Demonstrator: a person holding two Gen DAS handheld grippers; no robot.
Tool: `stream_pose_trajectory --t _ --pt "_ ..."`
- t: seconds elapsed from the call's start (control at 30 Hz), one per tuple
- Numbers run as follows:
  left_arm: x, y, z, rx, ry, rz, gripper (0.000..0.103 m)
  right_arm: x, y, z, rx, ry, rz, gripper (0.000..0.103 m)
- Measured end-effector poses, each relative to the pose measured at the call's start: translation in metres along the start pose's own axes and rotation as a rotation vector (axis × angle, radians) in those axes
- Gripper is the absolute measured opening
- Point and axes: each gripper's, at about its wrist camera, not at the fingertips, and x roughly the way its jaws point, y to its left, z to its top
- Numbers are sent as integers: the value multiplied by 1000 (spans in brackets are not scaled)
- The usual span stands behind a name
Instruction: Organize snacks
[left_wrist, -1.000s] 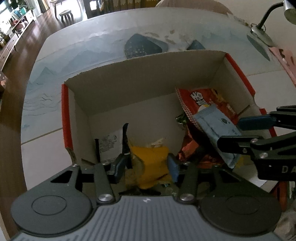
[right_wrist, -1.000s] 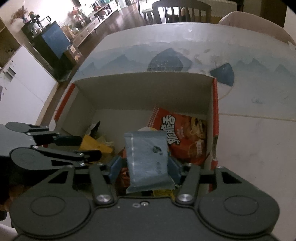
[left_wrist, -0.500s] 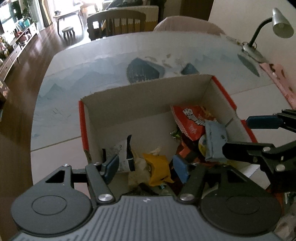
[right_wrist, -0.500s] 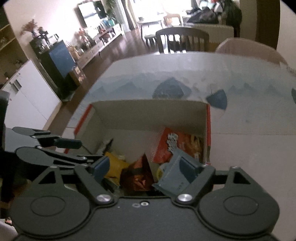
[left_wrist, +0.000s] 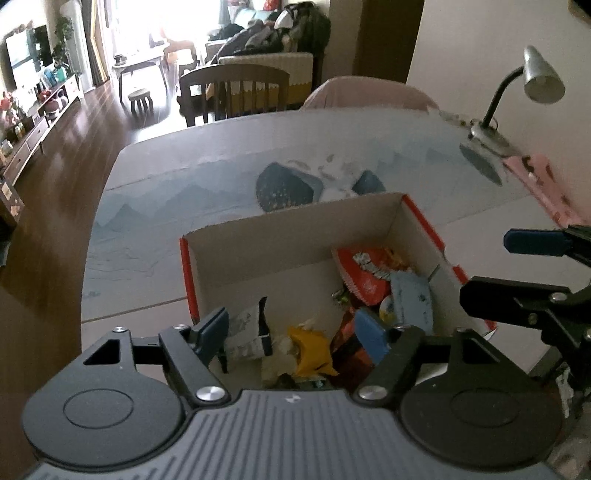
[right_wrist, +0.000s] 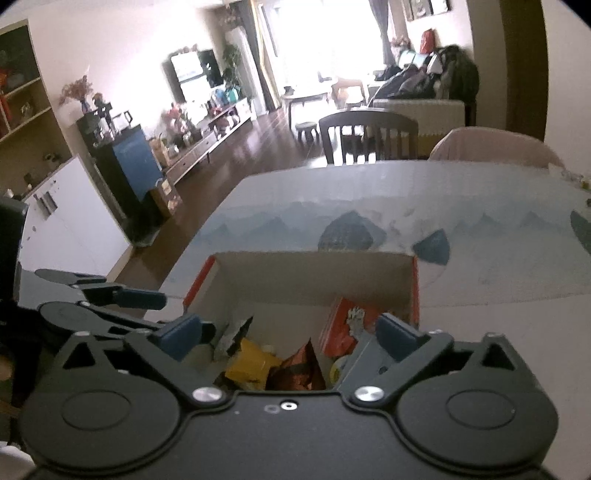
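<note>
Now that both sets of jaws have let go of the packets they were pinching a second ago, we have two snacks freshly lying in the cardboard box: the yellow packet lies near the box's near edge, towards the middle, and the pale blue packet rests against the red packet on the box's right side. Our left gripper hangs above the box's near edge, its jaws opening and nothing between them; our right gripper has also lifted clear, its jaws opening very wide and likewise empty. Since a second ago the box has shrunk in both wrist views, and more of the room shows above it, so we read both hands as pulling up and back. We judge this drop finished, and both hands free for whatever snacks remain; none shows on the worktop outside the box. The box sits towards the worktop's near right part, on a pale blue covering printed with mountains. A desk lamp stands at the far right edge, a wooden chair at the far edge, and a bright living room lies beyond.
</note>
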Motion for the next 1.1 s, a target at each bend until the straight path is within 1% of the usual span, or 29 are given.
stream_pose_trajectory --t 0.1,0.17,0.2,0.37,0.53,0.73,0.8,0.9,0.97,1.1 --pt "-4 0 1 -22 -11 -7 76 -3 -2 0 2 -19 -9 103" --pt "-7 -2 1 -32 -24 -8 81 -5 -6 -1 11 -31 -10 103" --pt "-8 -3 1 -39 -29 -8 85 -7 -8 -2 14 -37 -11 103" --pt "-13 -6 0 -87 -34 -22 88 -13 -17 -9 25 -55 1 103" --pt "-20 -16 -5 -99 -57 13 98 -20 -23 -15 53 -76 22 103" --pt "-31 -26 -14 -135 -75 60 98 -30 -23 -21 34 -100 35 103" --pt "-34 -29 -17 -147 -79 76 98 -33 -22 -22 17 -105 55 103" --pt "-38 -31 -23 -175 -84 109 98 -39 -19 -23 -12 -115 56 103" --pt "-41 -32 -25 -186 -88 116 98 -44 -17 -23 -30 -123 64 103" --pt "-48 -36 -31 -196 -92 142 98 -46 -13 -25 -42 -116 40 103"
